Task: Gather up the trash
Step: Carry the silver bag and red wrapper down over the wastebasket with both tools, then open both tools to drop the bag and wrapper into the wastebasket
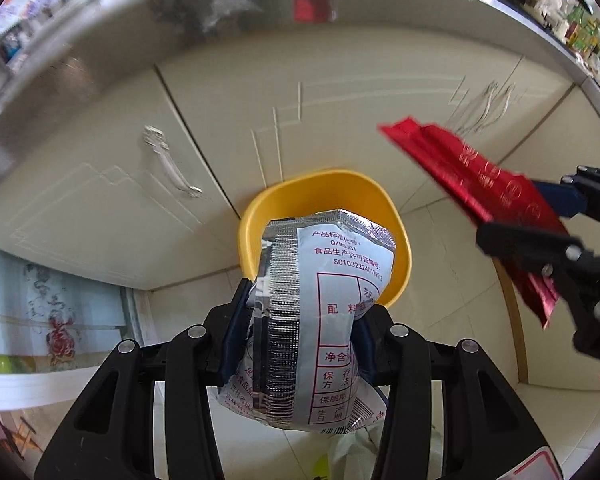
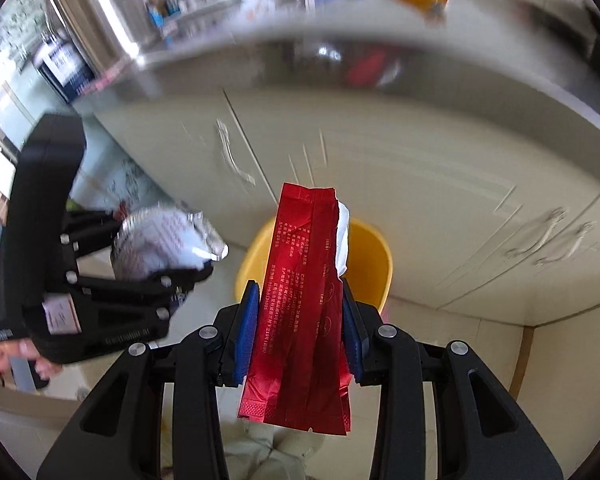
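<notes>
My left gripper (image 1: 300,304) is shut on a silver-and-white snack packet (image 1: 320,312) with red print, held just above and in front of a yellow bin (image 1: 324,188) on the floor. My right gripper (image 2: 300,312) is shut on a red foil wrapper (image 2: 304,300), also held above the yellow bin (image 2: 368,260). In the left wrist view the red wrapper (image 1: 480,196) and the right gripper (image 1: 540,224) hang to the right of the bin. In the right wrist view the left gripper (image 2: 204,248) with the silver packet (image 2: 160,240) is at the left.
Cream cabinet doors (image 1: 140,184) with metal handles stand behind the bin under a steel counter edge (image 1: 100,52). The counter (image 2: 340,8) carries bottles and boxes, blurred. Pale floor tiles (image 1: 460,320) surround the bin.
</notes>
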The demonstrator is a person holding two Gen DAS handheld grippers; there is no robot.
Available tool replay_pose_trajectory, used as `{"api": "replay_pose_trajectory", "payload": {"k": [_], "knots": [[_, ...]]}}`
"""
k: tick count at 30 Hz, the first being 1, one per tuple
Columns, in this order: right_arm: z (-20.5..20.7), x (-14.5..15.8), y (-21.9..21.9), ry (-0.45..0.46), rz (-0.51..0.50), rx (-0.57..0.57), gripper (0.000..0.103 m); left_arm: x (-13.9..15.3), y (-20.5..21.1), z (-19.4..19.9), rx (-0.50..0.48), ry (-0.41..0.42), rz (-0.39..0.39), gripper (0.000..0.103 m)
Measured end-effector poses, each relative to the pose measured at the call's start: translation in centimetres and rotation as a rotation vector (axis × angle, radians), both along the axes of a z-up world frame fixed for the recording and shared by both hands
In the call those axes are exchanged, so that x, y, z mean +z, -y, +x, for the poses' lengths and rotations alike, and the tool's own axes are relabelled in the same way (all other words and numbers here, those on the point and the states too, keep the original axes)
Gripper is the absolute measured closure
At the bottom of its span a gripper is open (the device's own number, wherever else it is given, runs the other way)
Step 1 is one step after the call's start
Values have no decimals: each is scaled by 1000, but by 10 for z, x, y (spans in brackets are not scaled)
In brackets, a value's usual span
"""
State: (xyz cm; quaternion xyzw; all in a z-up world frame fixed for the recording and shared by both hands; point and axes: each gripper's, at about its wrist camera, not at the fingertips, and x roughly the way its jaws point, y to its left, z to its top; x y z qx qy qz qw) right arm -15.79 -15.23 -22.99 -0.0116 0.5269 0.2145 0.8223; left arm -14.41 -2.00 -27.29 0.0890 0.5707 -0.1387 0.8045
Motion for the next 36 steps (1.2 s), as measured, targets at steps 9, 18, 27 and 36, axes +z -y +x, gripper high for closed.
{"api": "replay_pose_trajectory", "payload": {"k": [9, 18, 27, 36], "knots": [[33, -106, -10, -172, -46, 84, 64, -86, 8, 32, -127, -95, 48, 57], [50, -167, -16, -263, -77, 117, 63, -142, 11, 51, -149, -184, 56, 57], [59, -181, -24, -270, -80, 115, 54, -155, 9, 60, -150, -208, 40, 55], [53, -169, -10, -231, -91, 127, 45, -150, 6, 63, -132, -175, 38, 40]]}}
